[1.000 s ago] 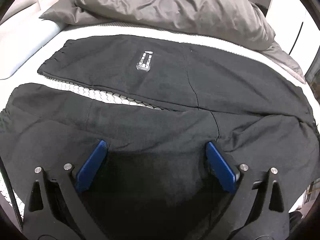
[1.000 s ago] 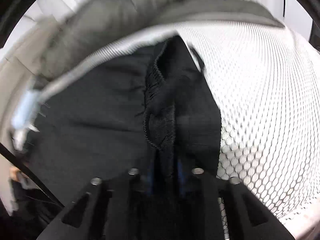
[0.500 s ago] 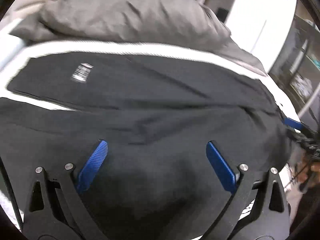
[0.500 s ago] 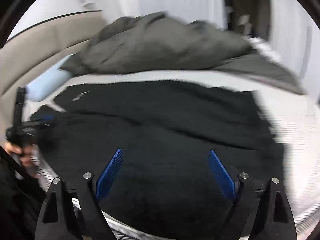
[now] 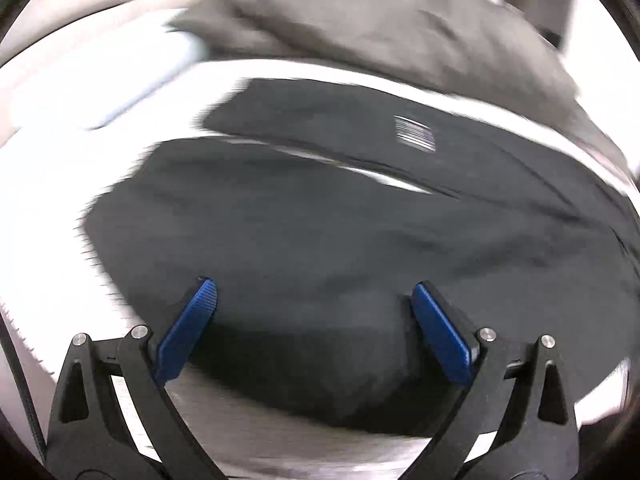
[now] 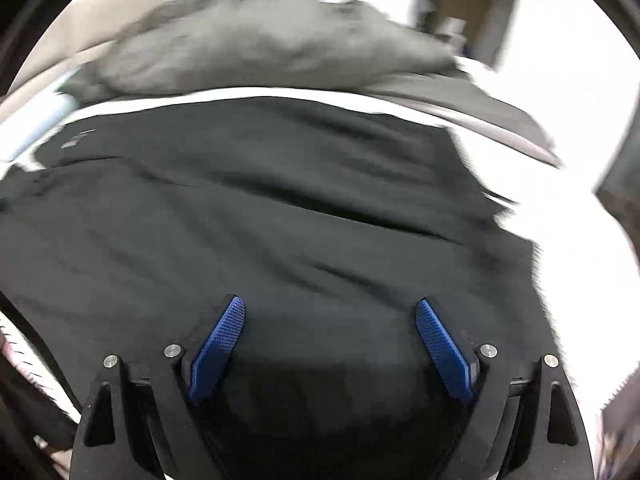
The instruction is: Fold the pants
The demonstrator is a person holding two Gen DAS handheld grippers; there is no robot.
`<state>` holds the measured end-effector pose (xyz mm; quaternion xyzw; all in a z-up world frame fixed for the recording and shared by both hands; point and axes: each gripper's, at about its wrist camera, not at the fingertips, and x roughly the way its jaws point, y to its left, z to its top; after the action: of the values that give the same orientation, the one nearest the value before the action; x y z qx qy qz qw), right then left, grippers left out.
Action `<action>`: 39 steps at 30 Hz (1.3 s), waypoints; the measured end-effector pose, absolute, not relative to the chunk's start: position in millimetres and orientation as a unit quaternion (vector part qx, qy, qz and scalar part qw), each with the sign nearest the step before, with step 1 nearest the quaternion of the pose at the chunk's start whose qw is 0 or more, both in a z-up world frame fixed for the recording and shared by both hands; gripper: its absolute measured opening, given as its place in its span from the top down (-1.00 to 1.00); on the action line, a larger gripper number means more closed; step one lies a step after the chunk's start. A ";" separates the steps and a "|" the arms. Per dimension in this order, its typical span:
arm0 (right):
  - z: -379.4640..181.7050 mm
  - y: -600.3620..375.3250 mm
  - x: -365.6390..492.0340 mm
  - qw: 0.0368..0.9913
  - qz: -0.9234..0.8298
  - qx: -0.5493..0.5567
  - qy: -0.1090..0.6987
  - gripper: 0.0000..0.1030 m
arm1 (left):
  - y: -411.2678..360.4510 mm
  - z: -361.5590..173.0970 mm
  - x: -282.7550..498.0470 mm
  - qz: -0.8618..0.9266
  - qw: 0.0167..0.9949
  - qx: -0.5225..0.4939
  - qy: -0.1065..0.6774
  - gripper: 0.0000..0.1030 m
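Black pants (image 5: pixel 340 232) flat on bed (image 5: pixel 60 168), below grey duvet (image 5: pixel 380 28). Left gripper (image 5: pixel 312 300) and right gripper (image 6: pixel 330 318) over pants, fingers apart, gripping nothing; right's have just been opening.

Nothing is reading clearly here. A small white printed label (image 5: pixel 415 135) is showing on the black pants (image 5: pixel 320 220) in the left wrist view, but blur is smearing it into stripes, so no letters are coming through. In the right wrist view a faint pale mark (image 6: pixel 76 140) is sitting on the pants, equally unreadable.
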<state>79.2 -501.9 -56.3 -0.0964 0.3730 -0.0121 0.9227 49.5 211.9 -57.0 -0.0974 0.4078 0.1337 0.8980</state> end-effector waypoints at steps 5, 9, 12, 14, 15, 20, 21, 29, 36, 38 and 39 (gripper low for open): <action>-40.2 -564.6 43.6 0.934 -0.057 -0.010 0.353 -0.73 | 283.8 -64.5 21.1 0.198 0.880 -0.176 0.393 -0.91; -32.2 -586.8 1.8 0.942 -0.024 0.072 0.326 -0.74 | 297.6 -63.4 -1.8 0.155 0.883 -0.244 0.370 -0.88; -33.1 -587.3 -13.7 0.939 0.016 0.143 0.313 -0.74 | 310.5 -62.2 -12.8 0.100 0.872 -0.324 0.354 -0.73; -33.8 -588.4 -20.4 0.933 0.037 0.185 0.308 -0.74 | 313.3 -64.3 -17.1 0.085 0.861 -0.366 0.343 -0.56; -36.7 -590.0 -21.7 0.930 0.046 0.201 0.305 -0.74 | 318.3 -66.3 -17.3 0.074 0.855 -0.384 0.340 -0.46; -44.6 -592.3 -20.7 0.921 0.056 0.235 0.304 -0.74 | 332.7 -84.0 12.1 0.044 0.831 -0.431 0.349 -0.25; -43.8 -591.7 -22.1 0.922 0.057 0.235 0.304 -0.74 | 336.9 -87.4 18.8 0.048 0.827 -0.439 0.348 -0.18; -45.6 -599.3 -20.7 0.915 0.064 0.274 0.289 -0.71 | 338.0 -82.6 66.0 0.095 0.842 -0.412 0.335 0.94; -58.5 -596.5 -14.8 0.907 0.066 0.289 0.300 -0.57 | 330.6 -62.8 47.4 0.100 0.857 -0.393 0.319 0.95; -67.6 -596.2 -8.8 0.904 0.044 0.286 0.315 -0.53 | 331.5 -61.4 38.8 0.099 0.855 -0.396 0.319 0.95; -73.1 -596.4 -6.3 0.900 0.039 0.289 0.324 -0.47 | 332.4 -62.5 38.8 0.097 0.853 -0.399 0.321 0.95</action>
<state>-6.3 -596.4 -73.1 0.2886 0.3239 0.0387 0.9002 38.8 332.4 -62.5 -0.3992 0.3212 0.0973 0.8532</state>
